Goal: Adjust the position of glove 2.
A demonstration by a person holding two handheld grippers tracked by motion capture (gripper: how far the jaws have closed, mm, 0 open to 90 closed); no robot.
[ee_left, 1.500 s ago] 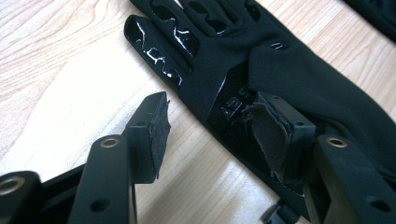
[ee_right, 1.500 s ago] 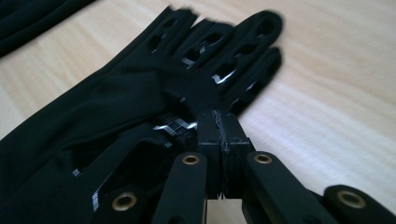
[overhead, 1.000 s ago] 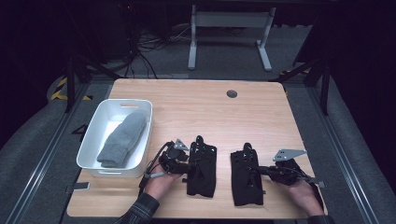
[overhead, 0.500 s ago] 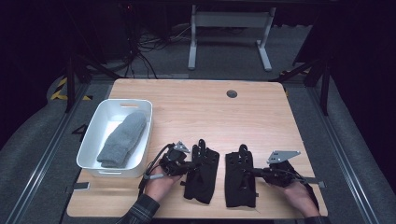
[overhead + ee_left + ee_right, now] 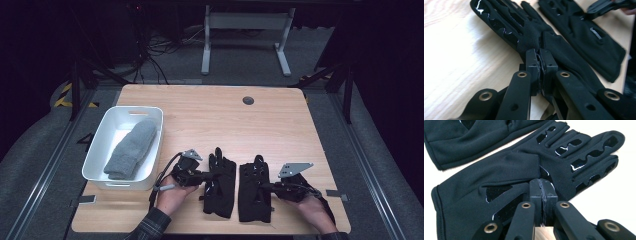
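- Both gloves have slid a little toward the person's edge of the table (image 5: 210, 107) since the earlier frames; the right hand (image 5: 316, 212) has drifted along with its glove, the left hand (image 5: 172, 196) has barely shifted
- left gripper (image 5: 204, 176): jaws have just been closing; they now pinch a fold of the left glove (image 5: 219, 187) at its left edge, cloth bunched between the pads as seen in the left gripper view (image 5: 539, 53)
- right gripper (image 5: 267, 186): clenched on the right edge of the right glove (image 5: 254, 192); in the right gripper view (image 5: 542, 182) a thin seam of cloth sits between the pads
- left glove in its gripper's view (image 5: 524, 32): flat on the wood, fingers pointing away, shiny strips along the fingers
- right glove in its gripper's view (image 5: 506, 167): flat, cuff near the camera, same glossy strips
- gloves lie side by side at the near middle of the table, close but apart; fingers toward the far side
- white bin (image 5: 102, 145) sits just left of the left gripper; a grey mitten (image 5: 131, 149) lies inside it
- round dark hole (image 5: 248, 100) in the tabletop near the far edge, well apart from the gloves
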